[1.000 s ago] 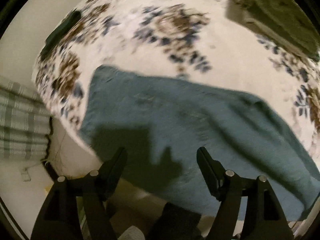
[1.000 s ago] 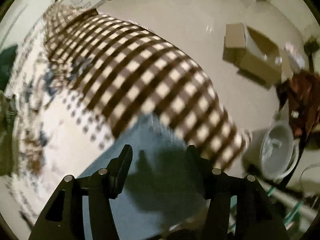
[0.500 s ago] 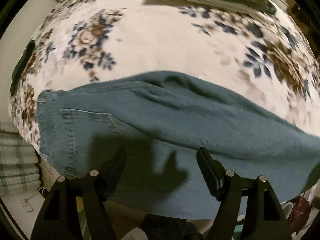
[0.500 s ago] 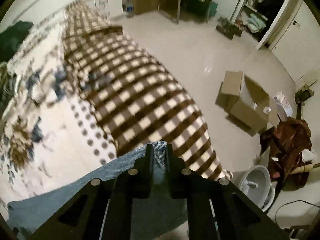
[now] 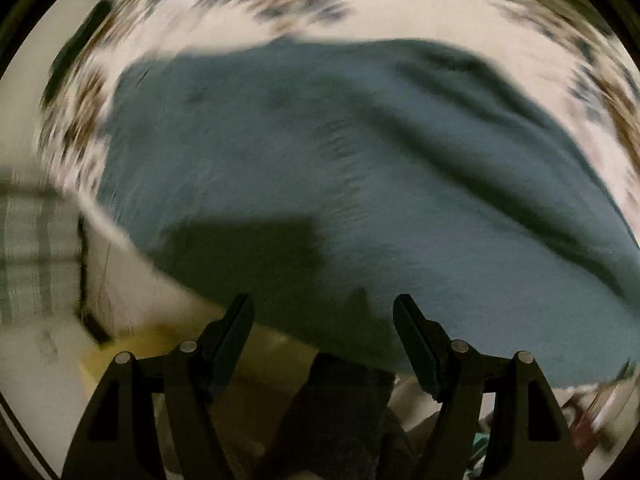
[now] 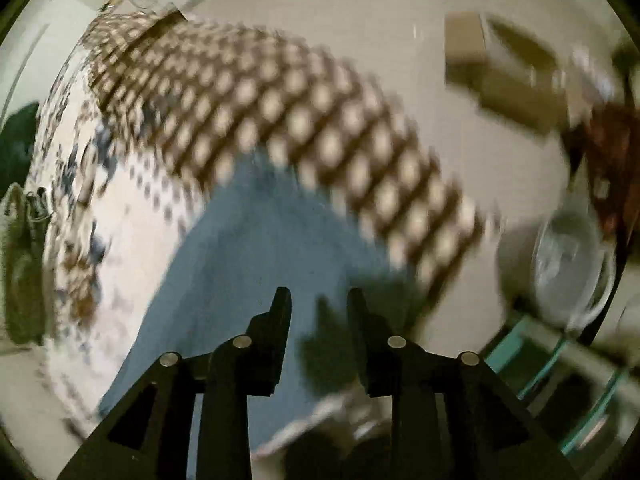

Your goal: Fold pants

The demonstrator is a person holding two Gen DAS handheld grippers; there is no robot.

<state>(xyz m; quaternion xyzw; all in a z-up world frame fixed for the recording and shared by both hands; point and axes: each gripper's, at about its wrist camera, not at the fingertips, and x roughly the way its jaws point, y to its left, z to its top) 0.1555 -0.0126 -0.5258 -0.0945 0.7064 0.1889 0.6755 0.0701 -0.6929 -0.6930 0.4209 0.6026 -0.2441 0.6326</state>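
Observation:
Blue denim pants [image 5: 320, 184] lie spread across a bed with a floral cover [image 5: 400, 12]; the left wrist view is blurred by motion. My left gripper [image 5: 322, 312] is open and empty, just above the near edge of the pants. In the right wrist view a pants leg end [image 6: 260, 248] lies flat on the bed beside a brown checked blanket [image 6: 300, 128]. My right gripper [image 6: 318, 304] is open with a narrow gap and holds nothing, above the leg.
A green checked cloth [image 5: 32, 256] hangs at the left of the bed. On the floor to the right are a cardboard box [image 6: 508, 76], a white bucket [image 6: 568, 264] and a reddish-brown heap [image 6: 612, 152]. Dark clothing [image 6: 20, 256] lies at the bed's far side.
My right gripper was shut on the leg hem half a second ago; it has opened and let go, and the leg lies flat. My left gripper moved closer over the pants, still open.

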